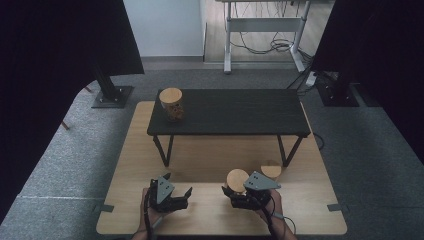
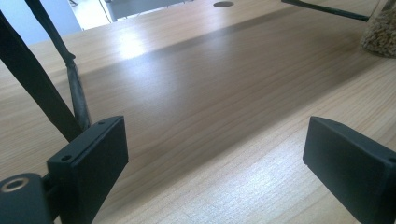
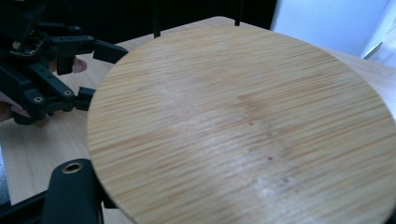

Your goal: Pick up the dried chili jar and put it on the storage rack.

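Observation:
My right gripper is at the near right of the wooden table, shut on a jar with a round wooden lid. In the right gripper view that lid lies close under the camera and hides the jaws. A second lidded jar stands just behind and to the right. A third jar stands on the left end of the small black table. My left gripper hovers at the near left, open and with nothing in it. A jar of grains shows at the upper right of the left gripper view.
The black table stands on thin legs over the middle of the wooden table, with bare wood beneath it. Its legs rise close by in the left gripper view. Dark curtains and stands flank the carpeted floor.

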The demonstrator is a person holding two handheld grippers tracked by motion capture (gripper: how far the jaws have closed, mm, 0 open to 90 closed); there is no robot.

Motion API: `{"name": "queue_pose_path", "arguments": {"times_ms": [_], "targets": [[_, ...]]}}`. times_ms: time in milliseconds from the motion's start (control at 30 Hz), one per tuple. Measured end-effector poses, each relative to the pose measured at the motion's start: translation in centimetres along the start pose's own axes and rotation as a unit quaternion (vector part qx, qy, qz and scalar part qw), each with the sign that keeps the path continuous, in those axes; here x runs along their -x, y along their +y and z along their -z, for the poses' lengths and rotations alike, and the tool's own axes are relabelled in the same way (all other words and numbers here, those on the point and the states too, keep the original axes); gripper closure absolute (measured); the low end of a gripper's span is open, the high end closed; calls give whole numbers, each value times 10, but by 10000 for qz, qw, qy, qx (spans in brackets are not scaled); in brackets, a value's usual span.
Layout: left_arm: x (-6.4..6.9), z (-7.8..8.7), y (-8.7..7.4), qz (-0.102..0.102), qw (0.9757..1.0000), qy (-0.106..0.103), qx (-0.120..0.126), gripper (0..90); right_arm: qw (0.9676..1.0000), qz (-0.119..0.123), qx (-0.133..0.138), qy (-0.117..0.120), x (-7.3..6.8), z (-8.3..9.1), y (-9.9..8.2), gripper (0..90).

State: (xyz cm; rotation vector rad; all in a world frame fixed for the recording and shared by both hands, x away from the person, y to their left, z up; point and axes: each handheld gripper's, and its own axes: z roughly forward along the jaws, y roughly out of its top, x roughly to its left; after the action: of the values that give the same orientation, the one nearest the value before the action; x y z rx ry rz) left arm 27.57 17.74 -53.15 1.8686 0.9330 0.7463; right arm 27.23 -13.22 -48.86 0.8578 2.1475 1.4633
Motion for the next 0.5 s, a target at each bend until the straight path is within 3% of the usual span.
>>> {"name": "queue_pose_path", "arguments": {"times_ms": [500], "targets": [[1, -1, 0, -32, 10000, 7, -15, 61, 9999, -16, 156, -58, 4, 18, 8, 251]]}}
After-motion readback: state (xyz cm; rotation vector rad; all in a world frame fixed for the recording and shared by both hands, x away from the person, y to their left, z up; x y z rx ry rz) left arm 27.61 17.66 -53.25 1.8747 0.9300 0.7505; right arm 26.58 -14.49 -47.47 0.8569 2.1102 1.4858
